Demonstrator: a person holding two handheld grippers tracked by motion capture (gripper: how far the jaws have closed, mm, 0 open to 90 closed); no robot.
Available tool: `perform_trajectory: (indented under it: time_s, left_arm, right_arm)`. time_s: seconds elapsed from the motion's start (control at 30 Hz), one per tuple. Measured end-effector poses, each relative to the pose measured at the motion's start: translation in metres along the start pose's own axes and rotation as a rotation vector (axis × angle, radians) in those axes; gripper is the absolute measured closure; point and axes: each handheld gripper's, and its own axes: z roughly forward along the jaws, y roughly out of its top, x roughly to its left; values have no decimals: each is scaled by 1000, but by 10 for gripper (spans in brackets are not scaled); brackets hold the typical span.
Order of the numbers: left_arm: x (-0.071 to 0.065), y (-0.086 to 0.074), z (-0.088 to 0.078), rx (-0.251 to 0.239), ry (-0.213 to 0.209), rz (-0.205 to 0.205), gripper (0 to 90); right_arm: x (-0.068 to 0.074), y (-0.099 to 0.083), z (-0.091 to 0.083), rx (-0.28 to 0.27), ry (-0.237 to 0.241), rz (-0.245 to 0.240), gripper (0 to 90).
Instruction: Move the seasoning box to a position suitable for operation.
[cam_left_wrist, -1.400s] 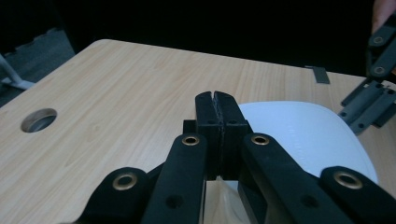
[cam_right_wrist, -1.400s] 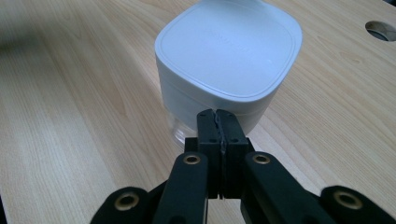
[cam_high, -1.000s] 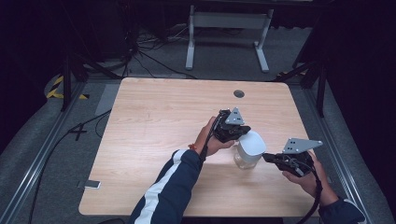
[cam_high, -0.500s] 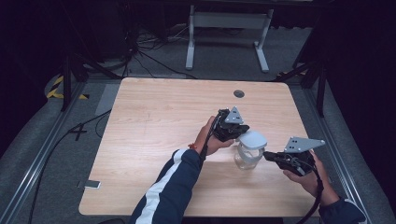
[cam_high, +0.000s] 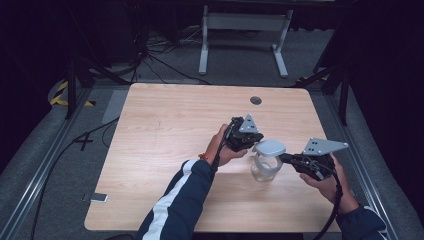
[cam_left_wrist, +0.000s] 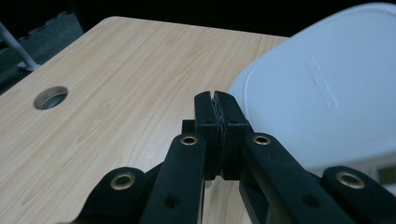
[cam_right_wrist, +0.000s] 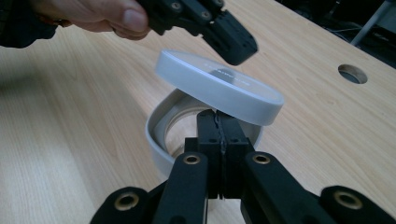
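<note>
A clear jar (cam_high: 263, 170) with a white collar (cam_right_wrist: 156, 140) stands on the table's right half. Its white lid (cam_high: 270, 147) (cam_right_wrist: 219, 86) lies tilted over the mouth, raised on the side nearest my right gripper. My right gripper (cam_high: 285, 158) (cam_right_wrist: 221, 116) is shut with nothing between its jaws, and its tips sit under the lid's raised edge at the jar's rim. My left gripper (cam_high: 253, 143) (cam_left_wrist: 220, 100) is shut too, empty, with its tip just above the lid's far left edge. The lid (cam_left_wrist: 322, 93) shows at the right of the left gripper view.
The wooden table (cam_high: 165, 130) has a round cable hole (cam_high: 256, 100) near its far edge. Beyond the table stands a white metal frame (cam_high: 242, 22) on the floor. Cables (cam_high: 95, 135) lie on the floor to the left.
The lid has tipped from a steeper tilt to a flatter one over the jar's mouth. Both hands have stayed nearly where they were.
</note>
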Motion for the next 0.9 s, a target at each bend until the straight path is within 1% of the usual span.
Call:
perform_trajectory:
  time_s: [0.03, 0.07, 0.1, 0.13, 0.23, 0.27, 0.3, 0.37, 0.43, 0.5, 0.53, 0.57, 0.6, 0.63, 0.7, 0.77, 0.8, 0.83, 0.87, 0.9]
  left_arm:
    - [1, -3, -7, -1, 3, -1, 886]
    - [1, -3, -7, -1, 3, -1, 884]
    - [2, -6, -14, -3, 10, -7, 884]
    - [4, -9, -21, 0, 13, -3, 883]
    - [7, -23, -39, 25, 35, -3, 880]
    - [7, -28, -44, 22, 45, -12, 878]
    - [8, -33, -51, 30, 53, -18, 878]
    - [8, -45, -63, 38, 67, -24, 872]
    - [8, -55, -77, 58, 86, -20, 868]
    - [8, -66, -90, 59, 103, -34, 866]
    - [8, -76, -102, 62, 119, -43, 864]
    - [6, -80, -106, 62, 125, -59, 862]
    - [6, -85, -112, 75, 140, -41, 861]
    - [6, -85, -112, 75, 140, -41, 859]
    - [2, -99, -126, 104, 160, -58, 856]
    - [0, -112, -137, 113, 179, -68, 852]
    - [-1, -117, -141, 121, 188, -74, 849]
    - [-3, -124, -147, 146, 208, -59, 845]
    - [-4, -129, -151, 165, 214, -54, 841]
    - [-4, -129, -151, 165, 214, -54, 838]
  right_arm:
    - [-1, 1, 0, 0, 2, 0, 897]
    - [-1, 1, 0, 0, 2, 0, 897]
    - [-2, 2, 1, -4, 2, 2, 898]
    - [-3, 3, 2, -5, 1, -1, 898]
    - [-3, 6, 4, -8, 2, -1, 897]
    - [-3, 6, 4, -9, 3, 2, 897]
    - [-4, 7, 5, -10, 2, -3, 897]
    - [-4, 10, 6, -11, 2, 3, 897]
    - [-4, 11, 7, -15, 1, -4, 897]
    - [-4, 13, 8, -15, 1, -4, 897]
    - [-5, 14, 9, -14, 4, 1, 897]
    - [-5, 14, 10, -14, 2, -2, 897]
    - [-6, 15, 10, -13, 2, -4, 898]
    - [-6, 15, 10, -13, 2, -4, 898]
    - [-7, 17, 12, -13, 2, -8, 898]
    - [-8, 19, 13, -11, 5, -4, 897]
    - [-8, 20, 14, -11, 3, -12, 898]
    - [-8, 21, 15, -15, 6, -9, 898]
    - [-8, 22, 16, -11, 7, -14, 898]
    - [-8, 22, 16, -11, 7, -14, 898]
